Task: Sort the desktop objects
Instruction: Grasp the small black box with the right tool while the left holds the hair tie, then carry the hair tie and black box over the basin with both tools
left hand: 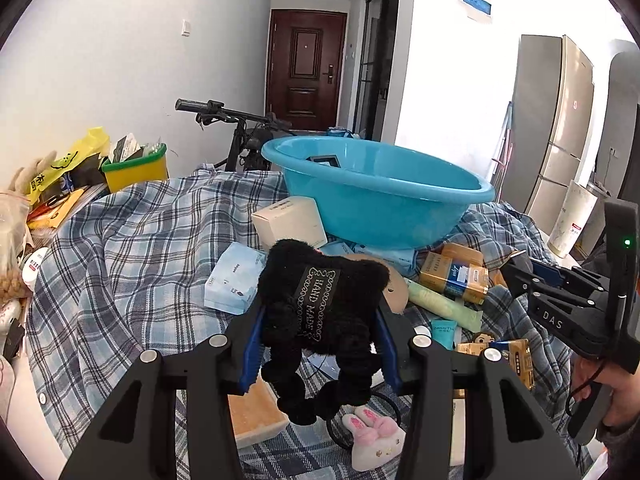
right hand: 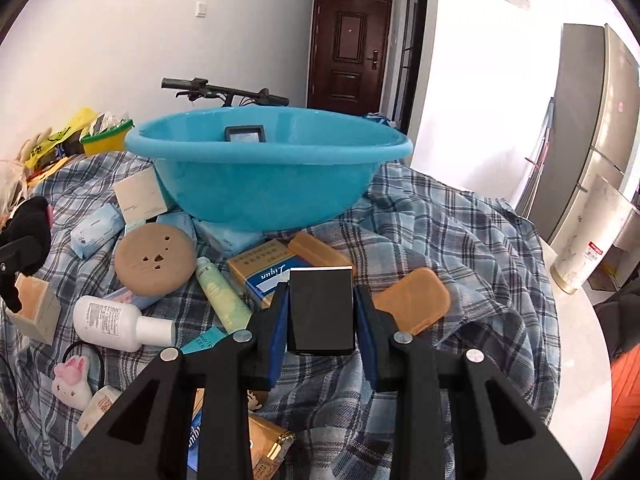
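Note:
My left gripper (left hand: 320, 320) is shut on a black fuzzy plush item (left hand: 320, 300) with a "HAND MADE" label, held above the plaid cloth. My right gripper (right hand: 320, 312) is shut on a glossy black box (right hand: 320, 312), in front of the blue basin (right hand: 260, 184). The basin (left hand: 376, 200) holds a small dark-framed item (right hand: 245, 134). The right gripper (left hand: 560, 300) also shows at the right of the left wrist view. Loose on the cloth lie a round tan disc (right hand: 154, 258), a white bottle (right hand: 116, 322), a green tube (right hand: 222, 294), gold boxes (left hand: 456, 276) and tissue packs (left hand: 234, 276).
A plaid cloth (right hand: 460, 232) covers the table. A bunny hair tie (left hand: 376, 436) lies near the front. A white box (left hand: 290, 222) leans by the basin. A yellow bin (left hand: 134, 168) and bags sit far left. A bicycle (left hand: 236, 120) stands behind; a fridge (left hand: 556, 120) at right.

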### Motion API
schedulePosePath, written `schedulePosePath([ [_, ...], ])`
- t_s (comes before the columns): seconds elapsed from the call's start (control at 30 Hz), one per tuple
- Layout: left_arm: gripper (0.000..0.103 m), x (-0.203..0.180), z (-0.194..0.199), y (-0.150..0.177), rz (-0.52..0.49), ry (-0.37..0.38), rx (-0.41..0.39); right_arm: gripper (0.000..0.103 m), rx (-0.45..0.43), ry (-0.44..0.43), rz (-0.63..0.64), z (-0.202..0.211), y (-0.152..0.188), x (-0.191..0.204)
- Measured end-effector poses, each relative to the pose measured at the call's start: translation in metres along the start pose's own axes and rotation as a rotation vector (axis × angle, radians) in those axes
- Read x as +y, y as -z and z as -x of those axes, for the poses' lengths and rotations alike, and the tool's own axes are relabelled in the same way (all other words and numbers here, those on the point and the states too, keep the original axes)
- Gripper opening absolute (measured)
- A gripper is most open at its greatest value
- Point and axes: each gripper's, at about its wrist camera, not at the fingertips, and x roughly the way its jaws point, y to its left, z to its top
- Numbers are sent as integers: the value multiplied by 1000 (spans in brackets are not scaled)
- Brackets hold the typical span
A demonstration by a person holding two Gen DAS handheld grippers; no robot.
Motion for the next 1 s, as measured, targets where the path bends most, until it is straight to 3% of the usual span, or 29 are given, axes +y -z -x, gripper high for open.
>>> schedulePosePath([
  [0.27, 50, -18, 14, -19, -18, 10, -138, 30, -105, -21, -27, 25, -16, 6],
  [0.83, 50, -38, 87, -158, -57, 31, -452, 30, -444, -71, 4, 131, -134, 13],
  [1.0, 50, -42, 109, -178, -71, 28, -506, 30, -535, -59, 10, 158, -157, 13],
])
